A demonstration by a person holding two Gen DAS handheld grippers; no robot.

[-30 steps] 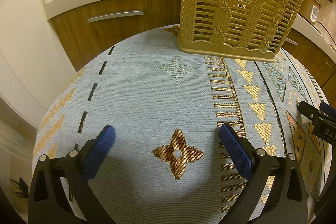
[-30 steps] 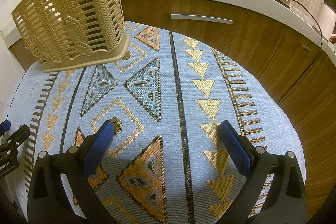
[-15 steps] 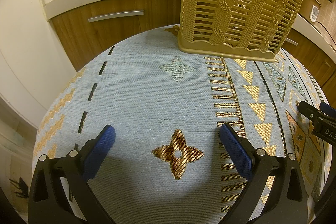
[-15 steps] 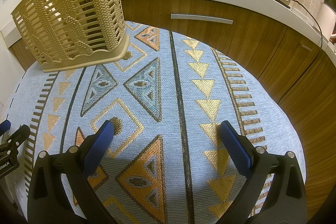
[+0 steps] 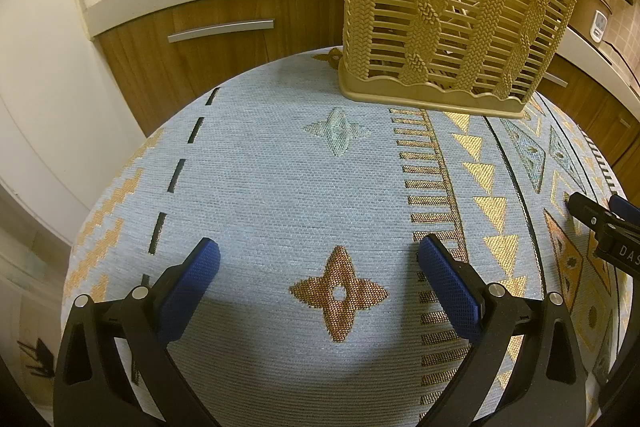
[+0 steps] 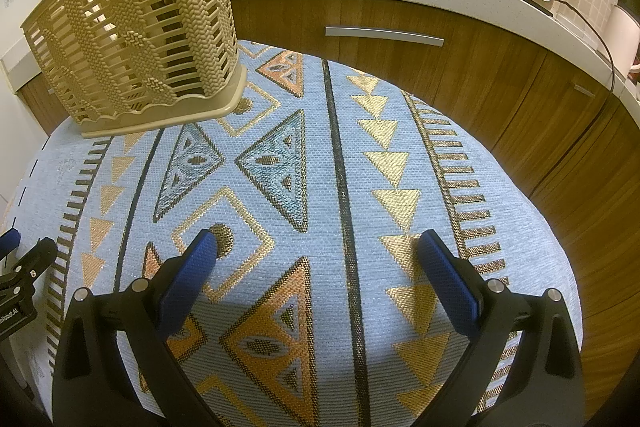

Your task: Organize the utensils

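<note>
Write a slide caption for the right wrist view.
Open right gripper above patterned tablecloth; tan utensil basket far left.

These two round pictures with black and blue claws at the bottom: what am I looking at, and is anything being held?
No robot arm here: a person carries one hand-held two-finger tool in each hand, and each tool has a wide-angle camera looking forward along its fingers. One picture is from the left tool, the other from the right tool. The blue-padded fingers stand wide apart in both, so both tools are open and hold nothing. Each tool also peeks into the edge of the other's picture. Below them is a round table under a light blue woven cloth with gold and orange patterns. At its far side stands a tan plastic slatted utensil basket, with what look like wooden sticks poking out. No loose utensils lie on the cloth. Behind are wooden kitchen cabinets.
</note>
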